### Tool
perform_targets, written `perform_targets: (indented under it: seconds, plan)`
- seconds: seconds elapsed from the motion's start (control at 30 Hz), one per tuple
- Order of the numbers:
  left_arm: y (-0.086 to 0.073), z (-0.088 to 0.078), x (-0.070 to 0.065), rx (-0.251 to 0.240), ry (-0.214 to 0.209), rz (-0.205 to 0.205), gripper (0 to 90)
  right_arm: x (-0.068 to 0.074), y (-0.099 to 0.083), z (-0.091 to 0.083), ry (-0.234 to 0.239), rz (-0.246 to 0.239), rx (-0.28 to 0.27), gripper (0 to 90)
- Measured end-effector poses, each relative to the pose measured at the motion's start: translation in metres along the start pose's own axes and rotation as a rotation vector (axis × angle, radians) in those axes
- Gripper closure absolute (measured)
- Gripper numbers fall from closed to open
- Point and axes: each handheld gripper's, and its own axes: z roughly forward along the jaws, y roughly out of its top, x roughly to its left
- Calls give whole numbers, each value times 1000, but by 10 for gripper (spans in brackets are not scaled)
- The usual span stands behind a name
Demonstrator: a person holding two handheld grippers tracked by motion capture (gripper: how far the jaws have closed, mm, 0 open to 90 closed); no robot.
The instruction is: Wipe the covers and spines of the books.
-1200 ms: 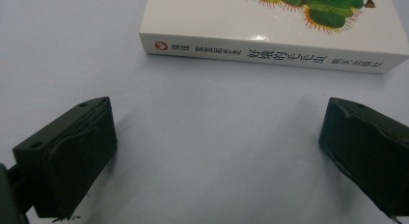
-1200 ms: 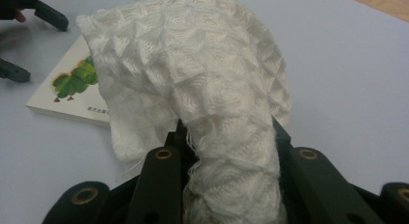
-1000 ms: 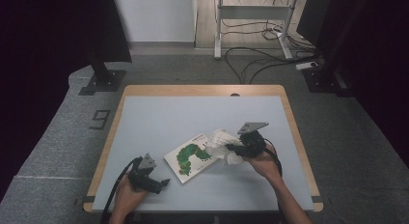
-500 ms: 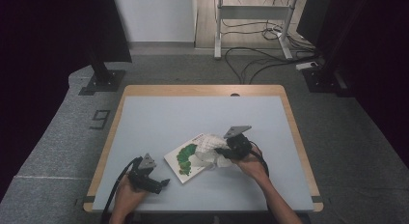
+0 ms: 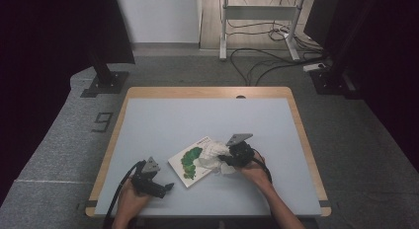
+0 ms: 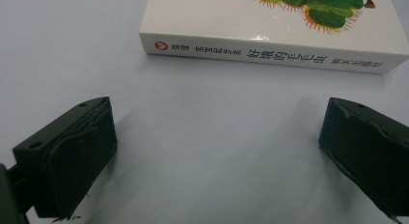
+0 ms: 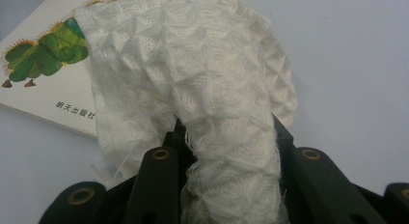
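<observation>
The pale blue worktop [image 5: 197,120] lies open beyond and beside the flat white picture book with a green caterpillar [image 5: 190,162]; the crumpled white knitted cloth [image 5: 212,157] seemingly overlaps its right edge.

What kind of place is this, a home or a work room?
Probably a lab or recording studio: a bare table on grey carpet, loose cables on the floor, and black stand feet beside dark curtains.

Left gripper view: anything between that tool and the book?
Nothing visible. The left tool stands open, and bare table runs from its jaws to the book. The white cloth draped over the book's far side is pinched in the right tool.
</observation>
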Motion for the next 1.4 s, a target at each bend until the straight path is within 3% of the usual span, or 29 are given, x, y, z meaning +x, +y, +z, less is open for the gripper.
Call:
perform_targets:
  seconds: [0.27, 0.7, 1.4]
  plan:
    - [0, 0, 0, 0, 1, 0, 0, 9, 4, 3, 12, -14, 2, 652]
    - [-1, -2, -1, -2, 6, 1, 2, 33, 12, 12, 128, -42, -5, 656]
    - [-20, -19, 11, 1, 4, -12, 4, 76, 29, 27, 209, -109, 12, 654]
